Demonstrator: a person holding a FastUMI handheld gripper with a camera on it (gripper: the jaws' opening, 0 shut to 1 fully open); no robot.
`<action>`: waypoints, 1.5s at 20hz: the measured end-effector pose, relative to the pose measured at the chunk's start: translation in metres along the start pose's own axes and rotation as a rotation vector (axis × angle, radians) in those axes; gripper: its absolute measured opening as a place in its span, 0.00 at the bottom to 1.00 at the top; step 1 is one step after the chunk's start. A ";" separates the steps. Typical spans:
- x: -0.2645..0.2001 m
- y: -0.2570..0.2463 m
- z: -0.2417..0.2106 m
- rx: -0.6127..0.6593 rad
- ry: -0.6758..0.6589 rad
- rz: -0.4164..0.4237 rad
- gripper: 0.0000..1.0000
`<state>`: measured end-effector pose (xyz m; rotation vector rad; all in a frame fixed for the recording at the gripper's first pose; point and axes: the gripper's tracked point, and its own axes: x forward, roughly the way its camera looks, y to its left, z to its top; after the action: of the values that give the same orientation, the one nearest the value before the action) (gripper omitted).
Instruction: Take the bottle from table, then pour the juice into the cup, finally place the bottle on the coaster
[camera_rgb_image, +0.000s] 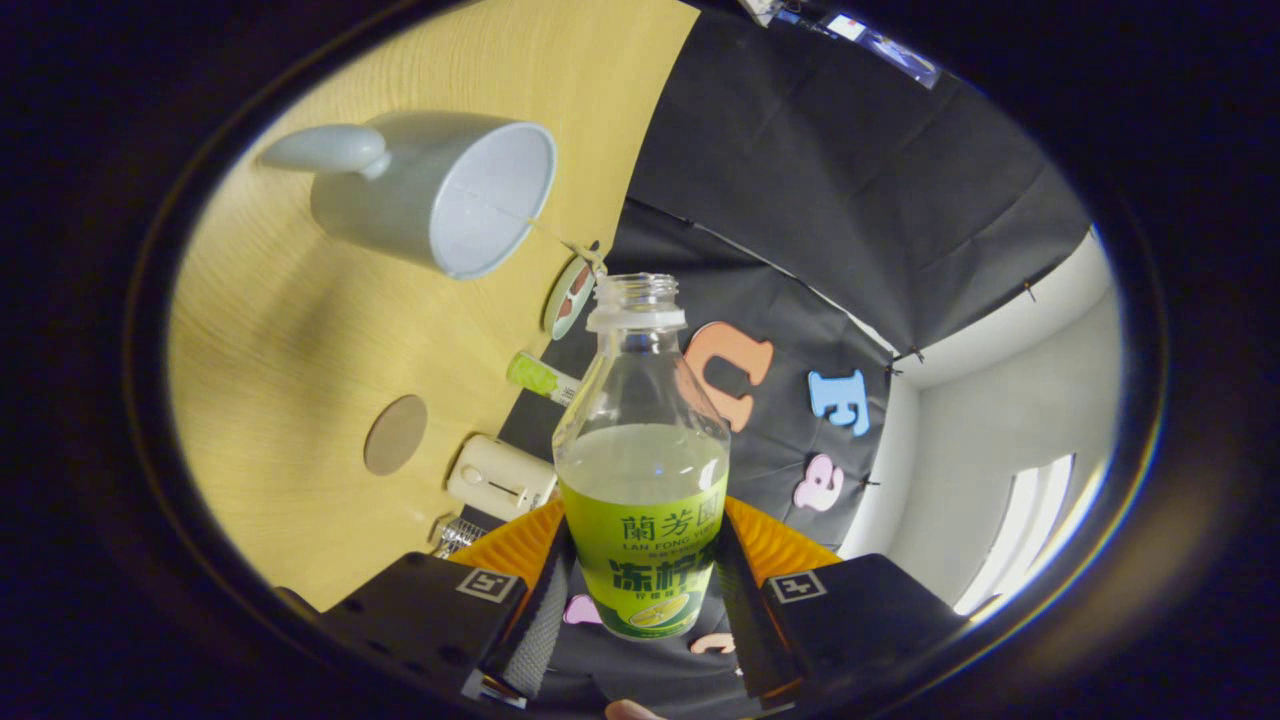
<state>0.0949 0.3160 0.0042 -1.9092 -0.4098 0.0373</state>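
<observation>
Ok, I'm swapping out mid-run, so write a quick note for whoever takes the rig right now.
Tongs: shut on the bottle, cap off, held clear of the table and tipped toward the cup.
The bottle is still partly full of juice; the white cup stands beyond its mouth, and the cup's inside looks empty.
The round coaster lies bare on the table, beside the tongs.
Done: bottle picked up.
Left: pour into the cup, then set the bottle on the coaster.

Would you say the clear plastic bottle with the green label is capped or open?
Open: the clear plastic bottle, held between the gripper fingers, shows a bare threaded neck with no cap.
</observation>
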 end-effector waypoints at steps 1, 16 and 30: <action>0.000 0.000 0.001 -0.005 -0.002 -0.002 0.76; 0.004 0.004 -0.002 0.078 0.005 -0.007 0.76; 0.009 0.047 0.013 0.731 0.049 0.196 0.77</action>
<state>0.1130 0.3158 -0.0421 -1.2168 -0.1388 0.2364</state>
